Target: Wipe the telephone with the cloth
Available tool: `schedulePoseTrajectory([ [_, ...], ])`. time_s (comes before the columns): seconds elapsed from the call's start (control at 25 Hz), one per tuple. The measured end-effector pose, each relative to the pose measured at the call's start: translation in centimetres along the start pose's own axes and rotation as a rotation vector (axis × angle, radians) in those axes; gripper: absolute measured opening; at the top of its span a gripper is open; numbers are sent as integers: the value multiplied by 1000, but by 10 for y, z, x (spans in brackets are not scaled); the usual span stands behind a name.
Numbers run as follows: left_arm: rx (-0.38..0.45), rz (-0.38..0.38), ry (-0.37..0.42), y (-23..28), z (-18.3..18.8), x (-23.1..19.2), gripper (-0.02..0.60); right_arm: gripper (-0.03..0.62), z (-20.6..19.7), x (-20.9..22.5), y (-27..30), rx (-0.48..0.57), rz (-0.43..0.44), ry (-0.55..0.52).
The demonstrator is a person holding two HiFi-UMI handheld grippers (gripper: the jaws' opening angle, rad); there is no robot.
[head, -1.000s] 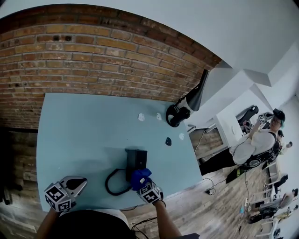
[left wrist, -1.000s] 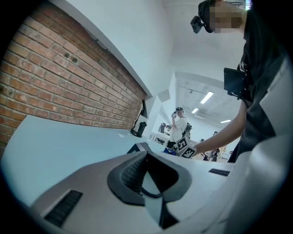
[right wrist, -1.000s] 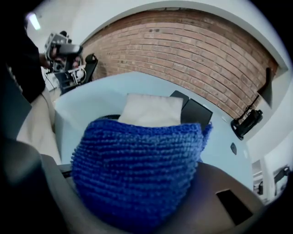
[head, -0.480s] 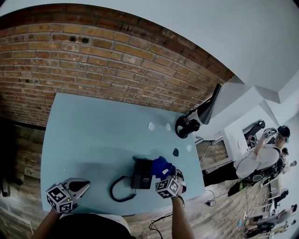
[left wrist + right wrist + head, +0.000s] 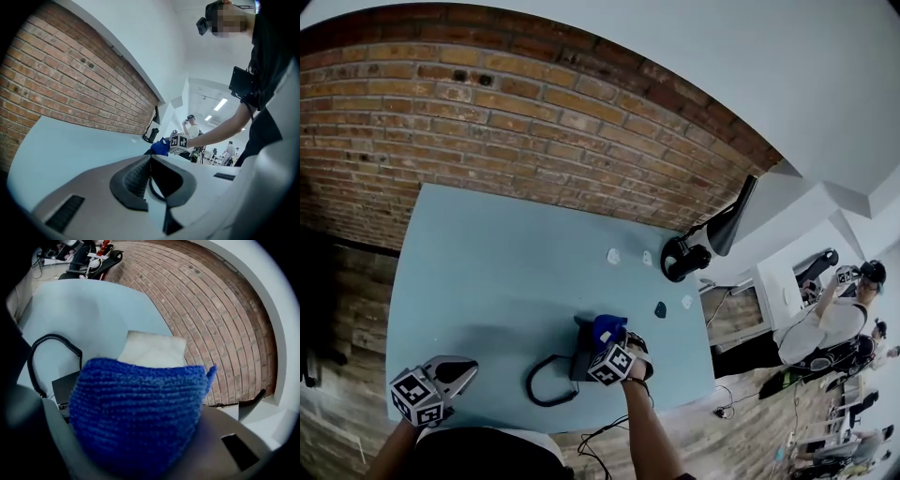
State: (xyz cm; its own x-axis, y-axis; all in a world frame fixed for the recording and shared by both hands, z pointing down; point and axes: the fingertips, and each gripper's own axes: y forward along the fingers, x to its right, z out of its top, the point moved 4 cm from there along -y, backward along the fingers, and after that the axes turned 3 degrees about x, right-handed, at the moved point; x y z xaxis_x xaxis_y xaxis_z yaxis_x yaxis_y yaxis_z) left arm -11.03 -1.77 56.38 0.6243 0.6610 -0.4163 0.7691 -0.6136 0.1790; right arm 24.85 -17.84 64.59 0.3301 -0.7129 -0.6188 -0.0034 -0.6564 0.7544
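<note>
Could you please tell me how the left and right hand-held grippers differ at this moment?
The right hand-held gripper clamps the blue cloth; the left hand-held gripper holds nothing, its jaw tips together. The right is over the telephone; the left is well apart from it, near the table's front-left corner. Both carry marker cubes.

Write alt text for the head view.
Seen from above, the right gripper holds a blue cloth down on a black telephone with a coiled cord on a pale blue table. The left gripper, holding nothing, sits near the table's front-left edge; a brick wall stands behind.
</note>
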Motion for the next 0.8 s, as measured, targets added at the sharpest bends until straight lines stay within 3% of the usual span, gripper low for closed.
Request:
schedulePoseTrajectory([
  [0.16,-11,4,-14,-3,-7,-2,26,69,-3,0,-3,70,52,113],
  [0.36,-22,-26,-5,4,-7,3,26,69,-10,-2,-6,120,57,228],
  [0.8,-23,-46,-1,11,-6,7,26,69,-16,-15,-10,133,61,276],
])
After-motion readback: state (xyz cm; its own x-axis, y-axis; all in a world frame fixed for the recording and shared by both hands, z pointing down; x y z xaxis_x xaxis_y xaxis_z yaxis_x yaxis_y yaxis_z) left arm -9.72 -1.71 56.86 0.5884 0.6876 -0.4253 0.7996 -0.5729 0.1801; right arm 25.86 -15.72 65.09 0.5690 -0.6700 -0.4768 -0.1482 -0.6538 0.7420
